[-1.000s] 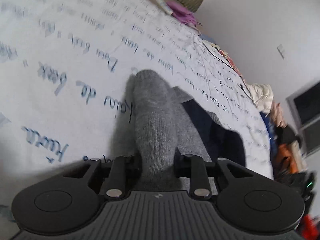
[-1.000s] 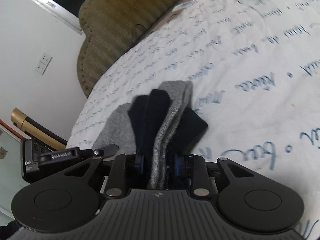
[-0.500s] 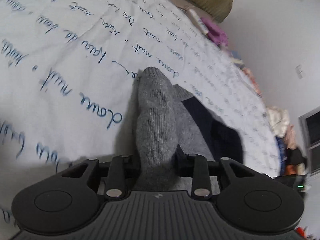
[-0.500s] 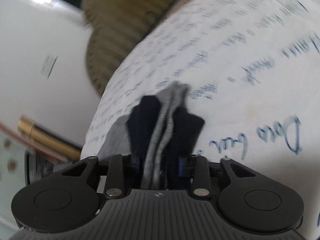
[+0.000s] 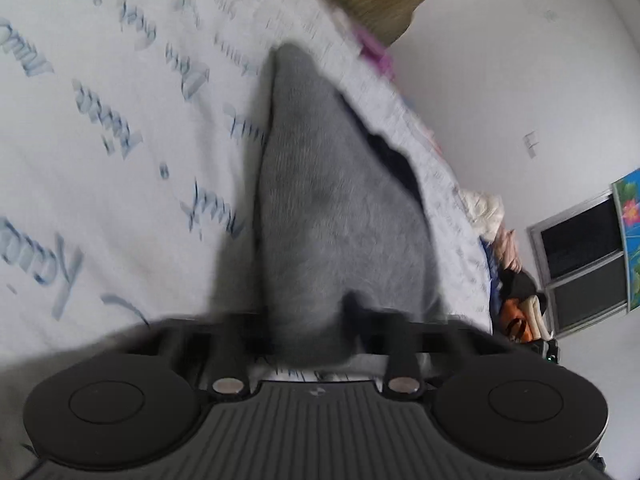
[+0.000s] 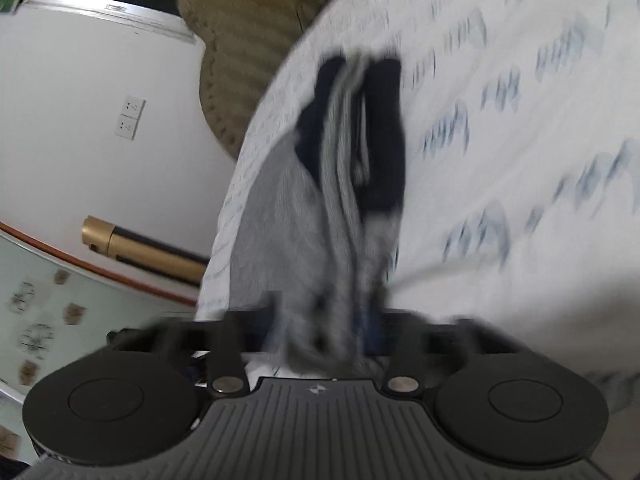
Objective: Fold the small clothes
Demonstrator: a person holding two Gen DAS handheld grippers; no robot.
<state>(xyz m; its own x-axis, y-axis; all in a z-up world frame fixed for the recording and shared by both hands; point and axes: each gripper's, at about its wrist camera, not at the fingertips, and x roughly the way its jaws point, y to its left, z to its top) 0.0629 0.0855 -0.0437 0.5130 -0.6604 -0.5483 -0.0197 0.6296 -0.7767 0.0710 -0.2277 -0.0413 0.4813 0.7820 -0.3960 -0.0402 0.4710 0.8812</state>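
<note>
A pair of grey socks with dark navy parts hangs between both grippers over a white bedsheet with blue writing. In the left wrist view my left gripper [image 5: 310,332] is shut on the grey sock [image 5: 332,216], which fills the middle of the view. In the right wrist view my right gripper [image 6: 324,332] is shut on the bunched grey and navy end of the socks [image 6: 352,168]. Both views are blurred by motion. The fingertips are hidden in the fabric.
The bedsheet [image 5: 100,140] [image 6: 520,140] spreads under both grippers. An olive headboard [image 6: 248,24] stands at the far end. A pile of clothes [image 5: 488,212] lies at the bed's edge. A wall with a socket [image 6: 130,118] and a gold tube [image 6: 140,246] are left of the bed.
Both grippers have lifted and swung with the socks still held. The socks now reach higher in both views, and the sheet blurs beneath them.
</note>
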